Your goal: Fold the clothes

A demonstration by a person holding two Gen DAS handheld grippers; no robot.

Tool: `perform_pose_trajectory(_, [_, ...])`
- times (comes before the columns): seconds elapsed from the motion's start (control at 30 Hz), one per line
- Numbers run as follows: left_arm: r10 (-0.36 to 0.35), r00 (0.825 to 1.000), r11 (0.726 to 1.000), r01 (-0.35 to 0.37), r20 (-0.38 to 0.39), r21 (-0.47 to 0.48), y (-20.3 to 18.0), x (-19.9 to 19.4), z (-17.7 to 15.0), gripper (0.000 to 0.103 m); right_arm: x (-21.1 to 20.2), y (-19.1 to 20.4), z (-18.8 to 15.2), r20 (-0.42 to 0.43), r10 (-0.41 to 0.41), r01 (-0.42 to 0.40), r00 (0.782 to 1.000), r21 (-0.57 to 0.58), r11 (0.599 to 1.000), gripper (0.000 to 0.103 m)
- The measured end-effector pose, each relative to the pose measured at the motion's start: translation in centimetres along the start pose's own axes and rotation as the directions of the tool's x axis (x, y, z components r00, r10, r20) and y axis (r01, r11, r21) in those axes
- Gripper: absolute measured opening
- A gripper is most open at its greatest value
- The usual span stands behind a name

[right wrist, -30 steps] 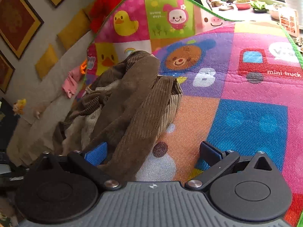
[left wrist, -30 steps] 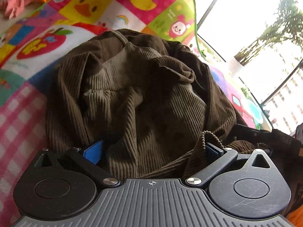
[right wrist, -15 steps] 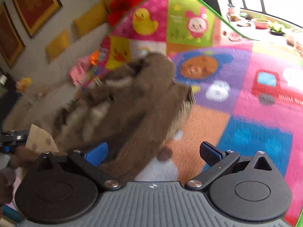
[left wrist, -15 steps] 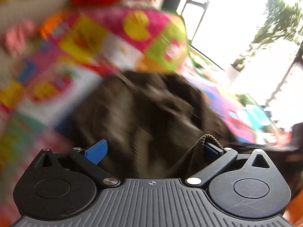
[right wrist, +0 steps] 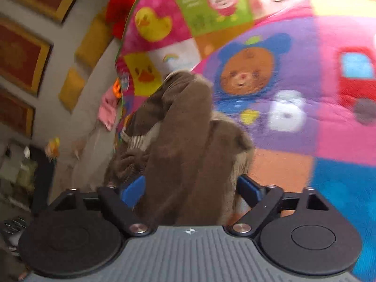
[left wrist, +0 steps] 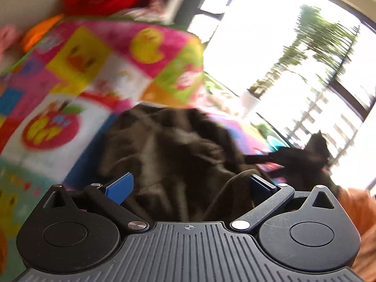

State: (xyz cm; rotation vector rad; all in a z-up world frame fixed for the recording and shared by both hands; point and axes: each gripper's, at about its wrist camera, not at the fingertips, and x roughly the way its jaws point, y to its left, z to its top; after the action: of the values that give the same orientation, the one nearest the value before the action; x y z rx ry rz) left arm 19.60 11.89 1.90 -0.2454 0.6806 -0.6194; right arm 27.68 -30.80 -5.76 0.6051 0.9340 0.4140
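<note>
A brown corduroy garment (left wrist: 174,155) lies bunched on the colourful play mat (left wrist: 77,75). My left gripper (left wrist: 190,185) stands open over its near edge, and a loop of hem rests against the right fingertip (left wrist: 260,184). In the right wrist view a thick fold of the garment (right wrist: 188,145) fills the gap of my right gripper (right wrist: 190,188). Its jaws are closing on that fold and the blue pads (right wrist: 132,189) are just at the cloth's sides. The right gripper shows as a dark blurred shape (left wrist: 300,159) at the garment's right end.
The play mat (right wrist: 305,94) runs on to the right. Pink clothing (right wrist: 107,110) lies off its left edge. Yellow cushions (right wrist: 94,40) and framed pictures (right wrist: 21,63) line the wall. A bright window (left wrist: 282,47) is beyond the mat. An orange sleeve (left wrist: 357,211) is at the right.
The right gripper has moved left over the garment and its jaws have narrowed around the fold. The left gripper has risen and tilted, and the garment now sits lower and farther off.
</note>
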Motion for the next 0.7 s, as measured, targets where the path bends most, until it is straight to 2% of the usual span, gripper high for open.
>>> perform_pose_trajectory(0.07, [-0.006, 1.0, 0.998, 0.005, 0.021, 0.061, -1.2, -0.2, 0.3, 0.103, 0.9, 1.8, 0.6, 0.009, -0.069, 0.07, 0.998, -0.12, 0.99, 0.051])
perform_pose_trajectory(0.1, [0.005, 1.0, 0.997, -0.007, 0.029, 0.076, -1.4, -0.3, 0.4, 0.103, 1.1, 2.5, 1.0, 0.023, -0.102, 0.104, 0.995, -0.181, 0.978, 0.046])
perform_pose_trajectory(0.13, [0.027, 0.999, 0.996, -0.03, 0.04, 0.084, -1.4, -0.6, 0.6, 0.103, 1.0, 3.2, 1.5, 0.041, -0.13, 0.136, 0.991, -0.241, 0.961, 0.036])
perform_pose_trajectory(0.17, [0.049, 0.997, 0.995, -0.053, 0.054, 0.079, -1.0, -1.0, 0.7, 0.103, 0.8, 3.6, 1.8, 0.065, -0.165, 0.177, 0.984, -0.3, 0.937, 0.027])
perform_pose_trajectory(0.2, [0.072, 0.995, 0.994, -0.076, 0.067, 0.072, -0.6, -1.5, 0.9, 0.103, 0.5, 4.0, 2.1, 0.092, -0.203, 0.222, 0.975, -0.358, 0.907, 0.024])
perform_pose_trajectory(0.27, [0.147, 0.986, 0.989, -0.148, 0.081, 0.013, 1.0, -2.1, 1.2, 0.103, 0.0, 4.8, 2.7, 0.155, -0.271, 0.312, 0.95, -0.464, 0.829, 0.014])
perform_pose_trajectory(0.33, [0.274, 0.96, 0.961, -0.272, 0.055, -0.043, 2.5, -1.8, 1.4, 0.103, -0.5, 5.3, 3.3, 0.214, -0.327, 0.39, 0.92, -0.537, 0.748, 0.013])
perform_pose_trajectory(0.37, [0.339, 0.94, 0.94, -0.337, 0.033, -0.052, 3.0, -1.1, 1.2, 0.103, -0.7, 5.2, 3.3, 0.232, -0.349, 0.418, 0.908, -0.544, 0.727, 0.013])
perform_pose_trajectory(0.4, [0.368, 0.93, 0.929, -0.367, 0.008, -0.045, 3.4, -0.3, 0.9, 0.103, -0.8, 4.9, 3.3, 0.233, -0.351, 0.421, 0.907, -0.537, 0.731, 0.013])
perform_pose_trajectory(0.5, [0.373, 0.925, 0.928, -0.372, -0.078, 0.025, 3.4, 2.6, -0.5, 0.103, -1.2, 4.0, 2.8, 0.203, -0.324, 0.382, 0.924, -0.492, 0.782, 0.014])
perform_pose_trajectory(0.53, [0.388, 0.917, 0.921, -0.384, -0.087, 0.064, 3.1, 3.4, -0.9, 0.103, -1.4, 3.7, 2.7, 0.193, -0.315, 0.369, 0.929, -0.476, 0.798, 0.015])
perform_pose_trajectory(0.6, [0.417, 0.904, 0.906, -0.403, -0.097, 0.131, 2.7, 4.6, -1.6, 0.101, -1.6, 3.2, 2.2, 0.178, -0.298, 0.347, 0.938, -0.45, 0.823, 0.025])
perform_pose_trajectory(0.63, [0.418, 0.903, 0.904, -0.404, -0.1, 0.139, 2.8, 4.8, -1.7, 0.097, -1.7, 3.2, 1.7, 0.183, -0.298, 0.349, 0.937, -0.45, 0.822, 0.033])
perform_pose_trajectory(0.7, [0.406, 0.906, 0.912, -0.393, -0.116, 0.122, 3.4, 5.3, -1.4, 0.075, -1.7, 2.9, 1.1, 0.197, -0.3, 0.358, 0.933, -0.45, 0.818, 0.042])
